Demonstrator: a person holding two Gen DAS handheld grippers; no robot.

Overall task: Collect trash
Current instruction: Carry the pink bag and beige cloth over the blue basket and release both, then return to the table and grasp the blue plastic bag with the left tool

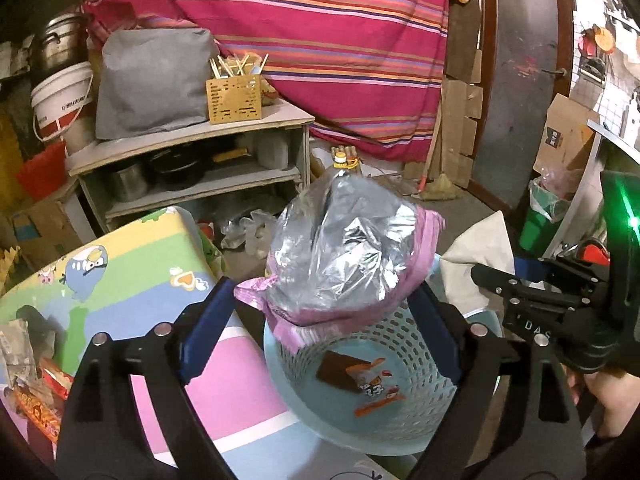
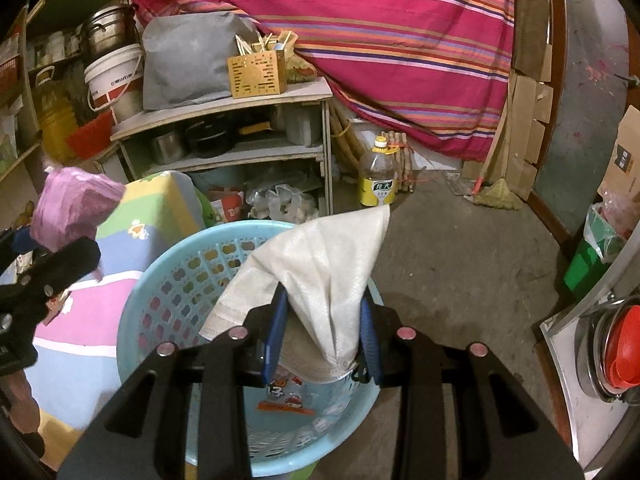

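Note:
A crumpled pink-and-silver snack bag (image 1: 340, 252) sits between the spread blue pads of my left gripper (image 1: 320, 292), just over the rim of a light blue perforated basket (image 1: 360, 432). The pads do not squeeze the bag, so this gripper is open. Several snack wrappers (image 1: 352, 376) lie on the basket's bottom. My right gripper (image 2: 323, 296) is shut on a white face mask (image 2: 320, 272) and holds it above the basket (image 2: 160, 272). From the right wrist view the left gripper (image 2: 40, 272) and the pink bag (image 2: 72, 204) show at the far left.
A colourful cartoon mat (image 1: 140, 280) lies left of the basket, with more wrappers (image 1: 36, 392) at its left edge. Behind stand a wooden shelf (image 1: 192, 132), a plastic oil bottle (image 2: 378, 176) on the concrete floor and a green lined bin (image 2: 592, 256) at the right.

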